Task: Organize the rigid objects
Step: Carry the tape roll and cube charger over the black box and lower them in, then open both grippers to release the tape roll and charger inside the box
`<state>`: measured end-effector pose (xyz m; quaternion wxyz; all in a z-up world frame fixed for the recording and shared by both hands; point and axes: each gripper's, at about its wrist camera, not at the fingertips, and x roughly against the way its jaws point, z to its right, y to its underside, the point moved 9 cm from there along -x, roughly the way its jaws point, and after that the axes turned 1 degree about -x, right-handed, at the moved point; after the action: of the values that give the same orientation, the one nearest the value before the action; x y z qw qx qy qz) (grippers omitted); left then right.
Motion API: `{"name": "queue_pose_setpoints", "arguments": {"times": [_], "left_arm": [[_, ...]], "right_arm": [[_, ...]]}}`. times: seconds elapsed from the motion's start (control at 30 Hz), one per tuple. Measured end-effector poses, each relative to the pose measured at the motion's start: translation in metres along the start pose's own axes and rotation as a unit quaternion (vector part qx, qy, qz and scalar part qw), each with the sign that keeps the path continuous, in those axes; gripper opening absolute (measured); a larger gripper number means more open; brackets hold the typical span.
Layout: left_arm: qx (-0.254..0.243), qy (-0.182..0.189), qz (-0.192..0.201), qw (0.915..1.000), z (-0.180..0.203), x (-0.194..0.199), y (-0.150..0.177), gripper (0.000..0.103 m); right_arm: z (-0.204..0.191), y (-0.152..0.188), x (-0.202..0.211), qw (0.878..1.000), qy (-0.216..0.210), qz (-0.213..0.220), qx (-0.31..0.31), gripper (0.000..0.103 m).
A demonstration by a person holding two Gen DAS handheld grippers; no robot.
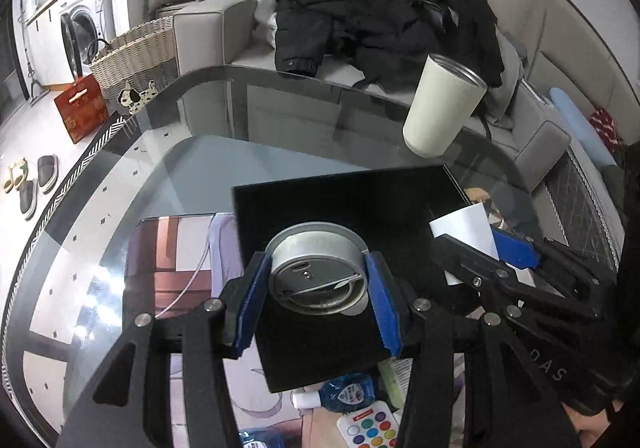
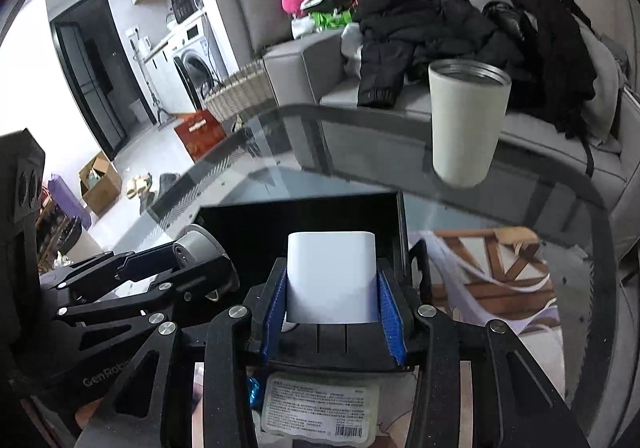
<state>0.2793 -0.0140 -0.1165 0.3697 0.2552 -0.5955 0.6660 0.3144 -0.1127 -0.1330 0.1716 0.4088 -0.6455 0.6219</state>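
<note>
The left tool is clamped on a round metal lid, its blue pads pressed against the lid's sides. The lid hangs over a black tray on the glass worktop. The right tool is clamped on a white box, held upright between its blue pads above the near part of the same tray. The two tools are side by side, the left one just to the left in the right wrist view, the lid visible in its grip. A white cup stands open-topped on the worktop beyond the tray, well apart from both tools. Under the tools lie a blue bottle, a colour palette and a labelled packet. A sofa piled with black jackets sits behind the worktop.
</note>
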Motion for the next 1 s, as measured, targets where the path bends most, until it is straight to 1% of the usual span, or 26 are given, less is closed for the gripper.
{"name": "queue_pose_setpoints", "arguments": {"times": [0.03,0.1,0.17,0.6,0.73,1.0], "left_arm": [[-0.008,-0.005,-0.002,1.0,0.0016,-0.0008,0.0008,0.048],[-0.013,-0.008,-0.003,0.9999,0.0018,-0.0002,0.0021,0.048],[-0.016,-0.009,-0.004,0.9998,0.0019,-0.0017,0.0028,0.048],[-0.014,-0.012,0.003,0.9998,0.0001,-0.0004,0.0011,0.049],[-0.006,-0.005,0.005,1.0,-0.0016,0.0,0.0016,0.051],[-0.004,-0.005,0.005,1.0,-0.0016,0.0008,0.0016,0.052]], "right_arm": [[0.0008,0.0028,-0.0035,1.0,-0.001,-0.01,-0.004,0.042],[-0.0003,0.0035,-0.0042,1.0,0.007,-0.011,0.009,0.042],[0.0001,0.0045,-0.0051,1.0,0.006,-0.015,0.008,0.042],[0.0012,0.0046,-0.0041,1.0,0.01,-0.015,0.009,0.042],[0.0038,0.0037,-0.0033,1.0,0.01,-0.015,0.007,0.042],[0.0043,0.0045,-0.0009,1.0,0.012,-0.015,0.008,0.042]]}}
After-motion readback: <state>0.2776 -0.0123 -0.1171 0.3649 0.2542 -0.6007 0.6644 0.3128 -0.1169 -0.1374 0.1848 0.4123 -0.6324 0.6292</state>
